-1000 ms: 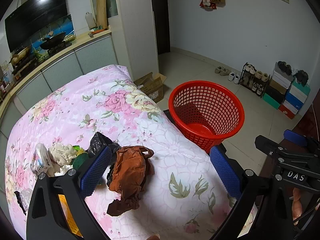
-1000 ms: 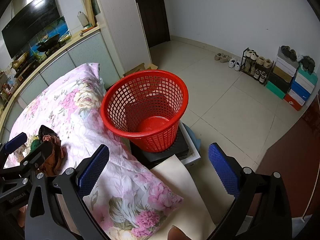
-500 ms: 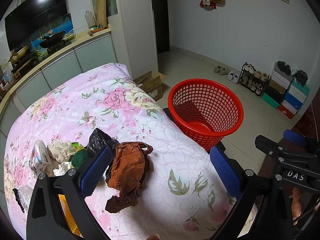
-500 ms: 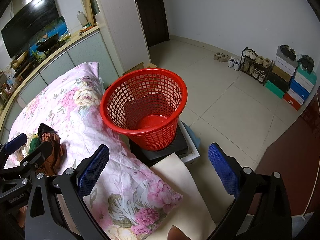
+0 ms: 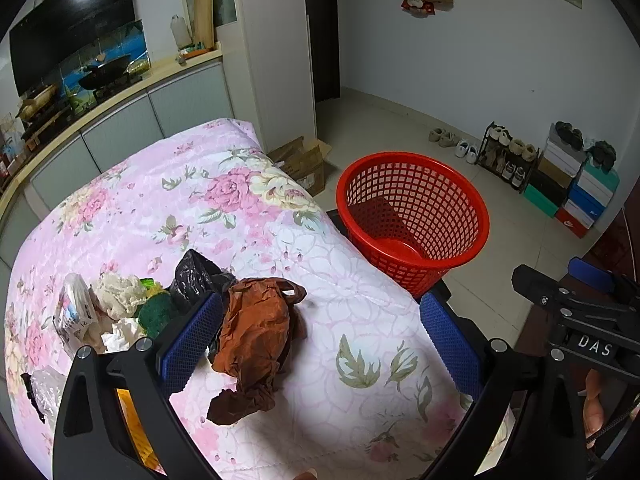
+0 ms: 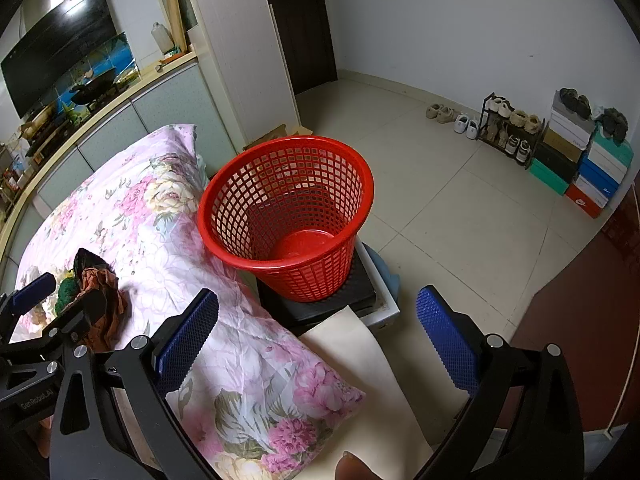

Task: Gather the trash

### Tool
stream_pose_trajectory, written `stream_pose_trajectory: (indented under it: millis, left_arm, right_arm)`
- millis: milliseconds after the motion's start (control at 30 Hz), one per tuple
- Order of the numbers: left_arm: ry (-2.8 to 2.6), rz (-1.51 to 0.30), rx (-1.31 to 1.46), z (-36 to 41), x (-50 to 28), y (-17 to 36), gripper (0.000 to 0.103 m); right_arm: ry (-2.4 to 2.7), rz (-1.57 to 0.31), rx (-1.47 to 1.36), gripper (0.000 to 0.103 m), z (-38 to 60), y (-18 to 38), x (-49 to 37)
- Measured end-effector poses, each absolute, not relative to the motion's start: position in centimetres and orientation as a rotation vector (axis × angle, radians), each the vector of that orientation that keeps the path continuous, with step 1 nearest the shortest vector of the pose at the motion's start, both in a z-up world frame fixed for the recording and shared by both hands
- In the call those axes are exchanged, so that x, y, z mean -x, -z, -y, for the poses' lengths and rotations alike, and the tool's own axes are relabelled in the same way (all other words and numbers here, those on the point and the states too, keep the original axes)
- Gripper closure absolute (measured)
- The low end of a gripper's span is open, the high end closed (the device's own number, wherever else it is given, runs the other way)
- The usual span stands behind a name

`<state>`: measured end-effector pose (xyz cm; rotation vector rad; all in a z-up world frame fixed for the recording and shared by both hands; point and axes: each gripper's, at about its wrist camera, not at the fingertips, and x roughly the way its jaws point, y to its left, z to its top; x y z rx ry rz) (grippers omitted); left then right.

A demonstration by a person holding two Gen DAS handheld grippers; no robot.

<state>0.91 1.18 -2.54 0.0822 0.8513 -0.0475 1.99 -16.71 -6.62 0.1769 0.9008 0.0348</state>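
The brown bag point(image 5: 256, 332) sits nearer the left tongs point(image 5: 320, 344); only this view shows white wrappers point(image 5: 76, 312).

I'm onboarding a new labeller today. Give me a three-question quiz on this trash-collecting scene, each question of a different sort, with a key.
1. True or false: the red basket already holds trash.
2. Which piece of trash lies nearest the left gripper? A) brown plastic bag B) black plastic bag C) green scrubber
3. Fill in: the trash lies on a floral ____.

Key:
1. False; its bottom is bare.
2. A; it lies between the open fingers, against the left-hand blue pad.
3. Quilt; the right gripper, also open, holds nothing.
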Motion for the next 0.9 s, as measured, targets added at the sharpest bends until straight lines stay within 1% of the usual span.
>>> stream_pose_trajectory:
  millis: [600, 900]
  left_arm:
    - [0.035, -0.865, -0.053, -2.5, -0.8, 2.9, 0.007]
    - [-0.006, -0.860, -0.015, -5.2, 0.1, 2.1, 0.007]
  right_arm:
    - [-0.065, -0.913, -0.173, 0.007, 15.8, 6.9, -2.8]
    - [-0.150, -0.929, -0.136, 0.007, 12.4, 7.4, -3.4]
